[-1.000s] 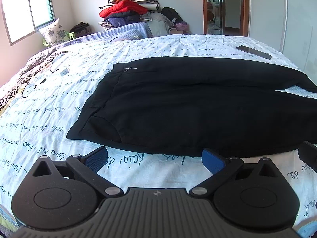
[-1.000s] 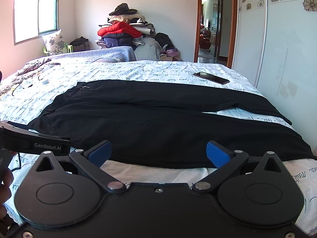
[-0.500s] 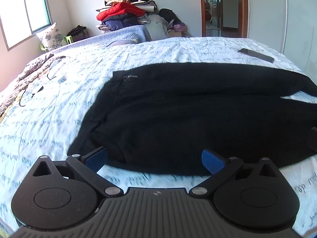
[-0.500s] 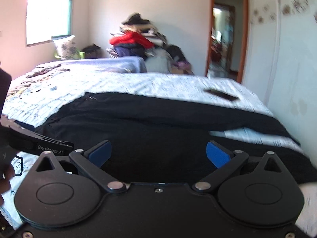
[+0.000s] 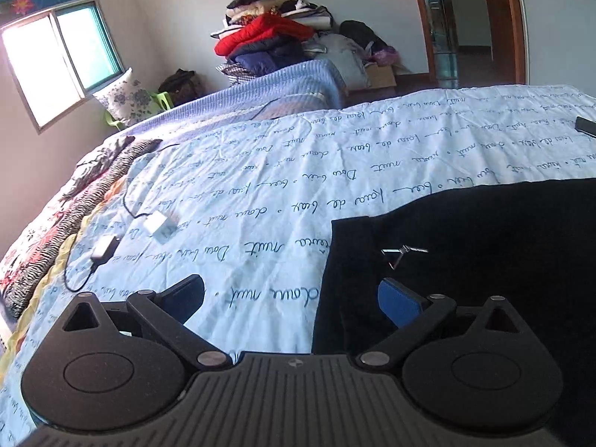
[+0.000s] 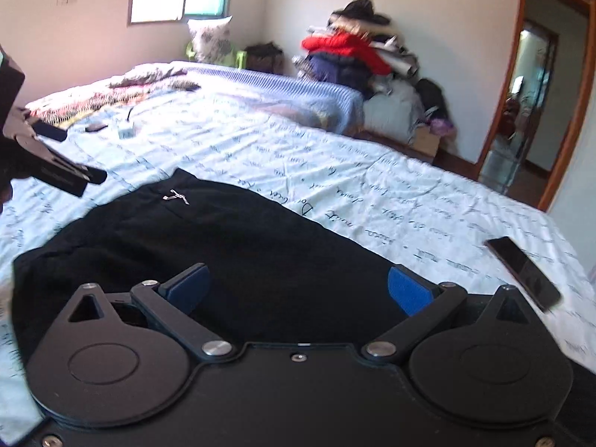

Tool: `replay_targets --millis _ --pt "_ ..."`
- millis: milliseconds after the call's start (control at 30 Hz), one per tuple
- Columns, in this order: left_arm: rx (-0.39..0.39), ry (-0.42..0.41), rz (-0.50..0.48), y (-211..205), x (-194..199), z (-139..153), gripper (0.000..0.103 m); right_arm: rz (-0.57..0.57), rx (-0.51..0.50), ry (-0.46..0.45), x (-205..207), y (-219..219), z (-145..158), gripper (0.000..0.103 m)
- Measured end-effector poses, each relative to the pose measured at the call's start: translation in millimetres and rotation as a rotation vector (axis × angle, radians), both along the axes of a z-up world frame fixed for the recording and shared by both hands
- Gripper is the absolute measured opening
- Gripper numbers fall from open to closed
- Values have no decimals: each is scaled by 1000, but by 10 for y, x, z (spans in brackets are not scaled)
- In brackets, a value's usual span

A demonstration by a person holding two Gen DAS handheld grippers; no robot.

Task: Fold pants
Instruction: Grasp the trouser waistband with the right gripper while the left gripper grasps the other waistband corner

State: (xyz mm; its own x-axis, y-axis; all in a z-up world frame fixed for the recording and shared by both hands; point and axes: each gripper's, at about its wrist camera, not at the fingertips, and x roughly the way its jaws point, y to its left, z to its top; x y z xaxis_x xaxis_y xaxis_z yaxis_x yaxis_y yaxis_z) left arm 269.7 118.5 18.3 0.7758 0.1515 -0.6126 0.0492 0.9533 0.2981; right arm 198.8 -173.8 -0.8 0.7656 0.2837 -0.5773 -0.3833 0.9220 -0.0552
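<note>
Black pants [image 5: 476,246] lie flat on the white printed bedsheet [image 5: 283,171]. A small silver zipper pull [image 5: 404,252] marks the waist end. My left gripper [image 5: 290,296] is open and empty, low over the far corner of the waistband, which lies between its jaws. My right gripper [image 6: 300,287] is open and empty above the pants [image 6: 238,246], further along the upper leg. The left gripper also shows at the left edge of the right wrist view [image 6: 56,171].
A dark phone [image 6: 523,272] lies on the bed to the right. White chargers with black cables [image 5: 156,223] lie left of the pants. A striped blanket [image 5: 74,208] is at the far left. A clothes pile [image 5: 275,44] stands behind the bed.
Both grippers have moved forward over the bed and swung left, from the near edge of the pants to the far waist side. Both stay open.
</note>
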Motion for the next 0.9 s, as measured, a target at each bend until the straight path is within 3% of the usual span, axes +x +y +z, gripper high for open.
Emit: replay_targets --millis 200,467,533,600,767,867,900 --pt "-66 29 -278 265 697 -204 99 180 -74 98 875 -6 -336 103" --pt "-77 158 -617 89 1215 -605 100 275 24 307 1633 -217 -590 101" --pt "-71 187 -653 36 1282 -685 100 292 23 354 1727 -225 -634 100" --pt "-81 209 -685 31 1346 -757 100 326 8 386 1761 -210 -663 91" --pt "-178 285 -709 89 1527 -803 101 387 23 425 1767 -216 -632 54" --pt "-255 359 -679 144 1620 -817 94 392 10 420 1771 -214 -620 34" --pt "-265 365 -676 158 1623 -800 86 390 5 413 1764 -210 -611 31"
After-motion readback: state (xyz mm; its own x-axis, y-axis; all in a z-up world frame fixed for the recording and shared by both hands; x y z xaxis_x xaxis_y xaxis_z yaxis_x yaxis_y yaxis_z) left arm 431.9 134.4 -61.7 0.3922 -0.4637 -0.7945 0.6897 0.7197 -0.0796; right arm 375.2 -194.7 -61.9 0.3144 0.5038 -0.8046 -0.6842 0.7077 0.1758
